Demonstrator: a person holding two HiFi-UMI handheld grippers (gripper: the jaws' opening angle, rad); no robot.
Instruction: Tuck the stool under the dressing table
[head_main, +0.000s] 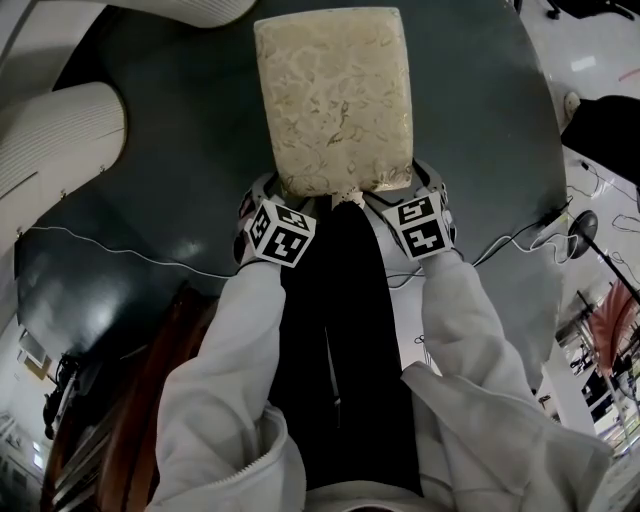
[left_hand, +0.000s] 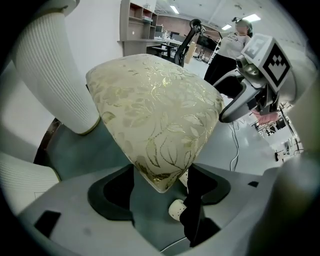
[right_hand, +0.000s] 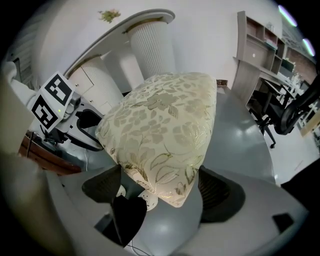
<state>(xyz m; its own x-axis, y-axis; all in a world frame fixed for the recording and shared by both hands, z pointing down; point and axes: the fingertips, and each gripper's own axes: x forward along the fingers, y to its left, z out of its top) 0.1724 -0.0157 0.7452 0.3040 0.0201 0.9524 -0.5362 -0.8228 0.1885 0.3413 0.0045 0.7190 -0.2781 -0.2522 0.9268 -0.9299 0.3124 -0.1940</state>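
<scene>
Only from the head view: both white sleeves (head_main: 235, 370) reaching forward and steeply down, side by side, to the near edge of the rectangular stool with a cream cushion patterned in gold leaves (head_main: 335, 100). Left gripper (head_main: 280, 205) at the near left corner, right gripper (head_main: 415, 205) at the near right one. Stool standing out in the open on the glossy dark grey floor (head_main: 480, 120), near the white dressing table with fluted rounded pedestals (head_main: 55, 140) at the upper left.

Only from the left gripper view: jaws spread wide either side of the cushion corner, a gap on both sides, clamping nothing. Far behind, a person in a white top (left_hand: 235, 42) and wooden shelving (left_hand: 137, 25).

Only from the right gripper view: the table's curved white top edge above a pedestal, beyond the stool. Jaws likewise wide apart astride the other corner, cushion edge right beside one pad, well clear of the other, not squeezed. At the right, a black office chair (right_hand: 290, 115).

On each gripper's cube, black-and-white square markers (head_main: 283, 232), with nothing readable as words.
</scene>
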